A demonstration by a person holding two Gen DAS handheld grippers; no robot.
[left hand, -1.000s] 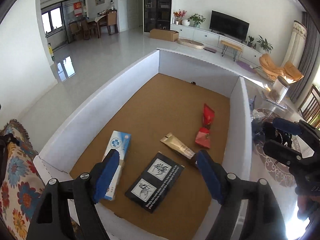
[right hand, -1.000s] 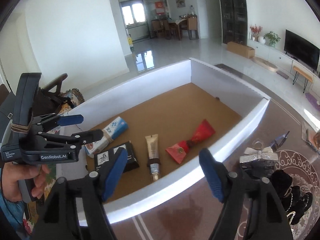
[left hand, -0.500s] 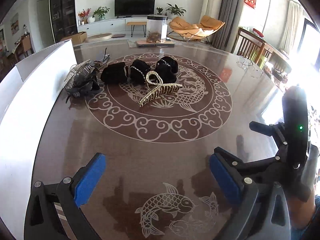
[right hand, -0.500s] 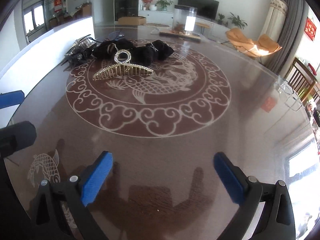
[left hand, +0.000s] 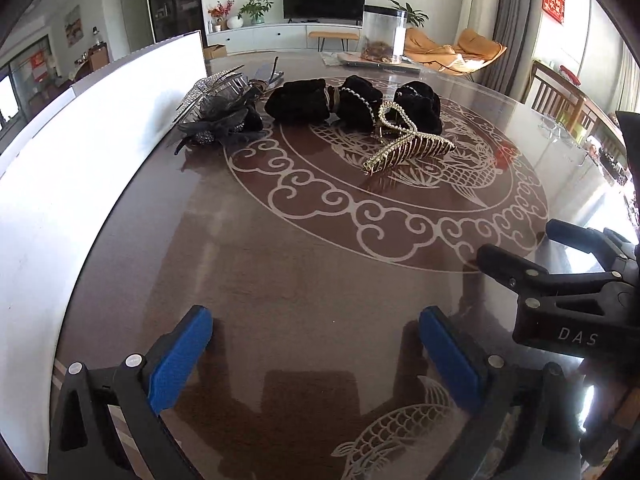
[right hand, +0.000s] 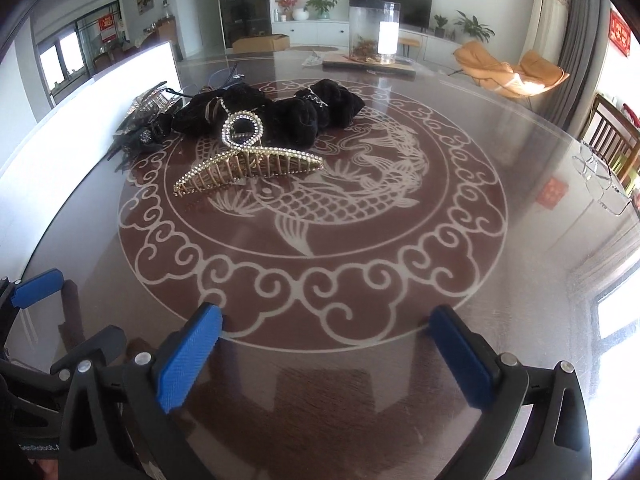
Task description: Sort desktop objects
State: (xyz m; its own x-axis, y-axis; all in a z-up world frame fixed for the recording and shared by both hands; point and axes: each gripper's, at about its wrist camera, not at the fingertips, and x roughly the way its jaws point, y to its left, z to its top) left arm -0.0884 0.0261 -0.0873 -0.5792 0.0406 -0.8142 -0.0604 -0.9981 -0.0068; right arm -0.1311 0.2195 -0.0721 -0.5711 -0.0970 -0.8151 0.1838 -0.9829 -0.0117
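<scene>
Hair accessories lie in a group at the far side of the round table. A gold rhinestone hair claw [left hand: 408, 148] [right hand: 248, 166] is nearest me. Behind it sit black velvet scrunchies [left hand: 304, 100] [right hand: 296, 116], and to their left a black flower clip [left hand: 218, 122] [right hand: 144, 132] and a silver comb clip [left hand: 212, 84]. My left gripper [left hand: 316, 356] hangs open above bare table, well short of the pile. My right gripper [right hand: 324, 356] is beside it, its jaws opening with nothing between them.
The white wall of the sorting box [left hand: 80, 140] [right hand: 80, 120] runs along the table's left side. A glass jar [left hand: 384, 36] [right hand: 374, 32] stands on a tray at the far edge. Eyeglasses [right hand: 600, 184] lie at the right, near wooden chairs [left hand: 560, 96].
Both views swung away from the white box holding tubes and packets to the patterned table top. Both grippers dropped closer to the table, and their jaws spread wider.
</scene>
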